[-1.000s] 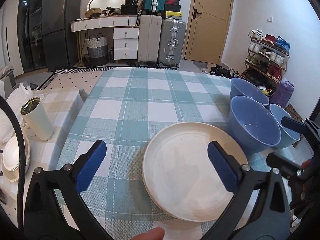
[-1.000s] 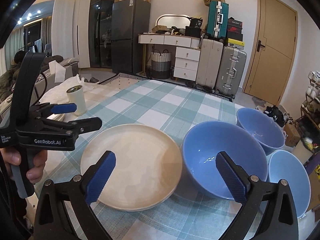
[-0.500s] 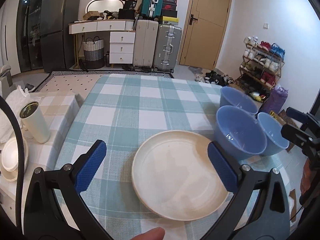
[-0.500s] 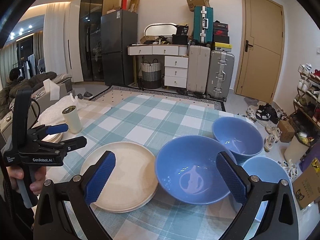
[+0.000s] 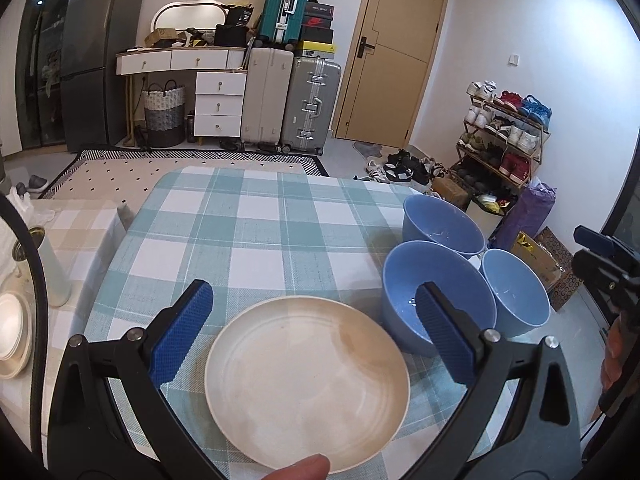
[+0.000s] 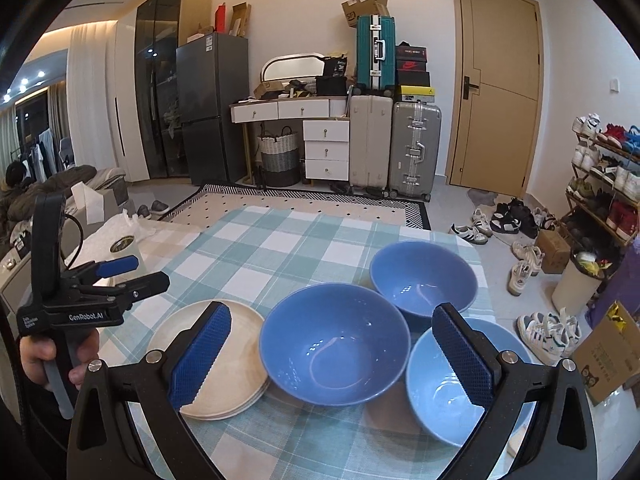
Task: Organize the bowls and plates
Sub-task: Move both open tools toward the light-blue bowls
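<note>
The left hand-held gripper (image 5: 314, 328) hung above the near edge of the surface (image 5: 256, 232) with its blue-padded fingers (image 5: 182, 334) spread wide and nothing between them; a cream plate (image 5: 306, 384) lay on the checked cloth below the gap, untouched. The right hand-held gripper (image 6: 340, 354) was likewise wide open and empty, poised over the near right part of the surface. Below it sat the large blue bowl (image 6: 334, 354), just beside the plate and seeming to touch its rim. A second blue bowl (image 6: 424, 284) stood behind it toward the right edge, and a lighter blue bowl (image 6: 448, 392) sat at the near right corner, partly hidden by the right finger. All three bowls were upright, empty and close together. In the right wrist view a hand (image 6: 44, 360) gripped the left tool's handle. A white cup (image 5: 52, 272) stood on a neighbouring beige-checked table off the left edge.
</note>
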`<state>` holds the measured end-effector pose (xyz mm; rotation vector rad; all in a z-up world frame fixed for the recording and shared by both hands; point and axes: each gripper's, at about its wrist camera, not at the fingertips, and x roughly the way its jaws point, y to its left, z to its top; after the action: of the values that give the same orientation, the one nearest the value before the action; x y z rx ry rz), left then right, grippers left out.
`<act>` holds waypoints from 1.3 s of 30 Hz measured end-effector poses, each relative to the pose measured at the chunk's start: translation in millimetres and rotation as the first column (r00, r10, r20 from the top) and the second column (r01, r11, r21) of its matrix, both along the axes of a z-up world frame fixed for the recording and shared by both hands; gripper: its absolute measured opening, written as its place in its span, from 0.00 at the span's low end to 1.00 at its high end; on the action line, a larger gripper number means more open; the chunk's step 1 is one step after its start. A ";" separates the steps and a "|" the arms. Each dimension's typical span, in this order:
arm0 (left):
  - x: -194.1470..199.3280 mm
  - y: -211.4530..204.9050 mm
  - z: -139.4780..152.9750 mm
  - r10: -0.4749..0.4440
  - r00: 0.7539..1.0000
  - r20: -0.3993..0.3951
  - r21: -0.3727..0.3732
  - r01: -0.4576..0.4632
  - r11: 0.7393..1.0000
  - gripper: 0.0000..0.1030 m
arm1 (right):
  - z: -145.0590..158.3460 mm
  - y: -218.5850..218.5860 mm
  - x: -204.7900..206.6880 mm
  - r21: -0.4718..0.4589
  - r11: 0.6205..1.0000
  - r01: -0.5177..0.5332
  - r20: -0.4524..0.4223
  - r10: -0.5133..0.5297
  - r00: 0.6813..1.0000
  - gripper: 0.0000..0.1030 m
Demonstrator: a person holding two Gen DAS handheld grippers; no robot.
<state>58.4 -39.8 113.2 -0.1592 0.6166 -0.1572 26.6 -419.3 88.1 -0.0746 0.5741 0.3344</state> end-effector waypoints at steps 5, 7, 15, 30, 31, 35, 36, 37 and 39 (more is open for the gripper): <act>7.8 -15.8 12.8 -0.021 1.000 -0.002 0.008 0.021 1.000 0.98 | 18.6 -26.3 2.1 0.008 0.999 0.037 0.006 -0.037 0.999 0.99; 11.1 -20.2 18.4 -0.027 1.000 -0.003 0.009 0.027 1.000 0.98 | 28.0 -36.0 3.1 0.014 0.999 0.050 0.008 -0.050 0.999 0.99; 33.9 -46.6 37.9 -0.066 0.998 -0.008 0.010 0.066 0.998 0.98 | 63.9 -70.9 10.7 0.024 0.995 0.093 0.025 -0.094 0.995 0.99; 108.8 -105.1 26.0 -0.106 0.991 -0.079 0.031 0.109 0.994 0.98 | 32.7 -111.2 64.6 0.022 0.991 0.134 -0.069 -0.133 0.989 0.99; 113.8 -107.5 24.7 -0.108 0.991 -0.084 0.033 0.111 0.993 0.98 | 30.1 -114.7 68.9 0.029 0.990 0.139 -0.076 -0.137 0.988 0.99; 136.0 -117.0 16.5 -0.110 0.989 -0.103 0.045 0.115 0.992 0.98 | 19.3 -125.1 84.4 0.068 0.984 0.162 -0.088 -0.156 0.984 0.99; 141.1 -118.7 14.2 -0.111 0.988 -0.107 0.044 0.116 0.992 0.98 | 16.8 -128.0 88.7 0.076 0.982 0.171 -0.091 -0.164 0.982 0.99; 146.5 -120.7 12.0 -0.112 0.987 -0.112 0.043 0.117 0.992 0.98 | 13.1 -128.9 91.7 0.078 0.981 0.177 -0.096 -0.169 0.981 0.99; 160.3 -127.1 6.0 -0.116 0.985 -0.126 0.042 0.122 0.992 0.98 | 7.8 -133.0 99.2 0.077 0.980 0.184 -0.105 -0.175 0.979 0.99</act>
<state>218.7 -166.8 119.2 -0.0848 0.7536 -0.2490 125.8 -552.3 95.9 0.0776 0.6580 0.1873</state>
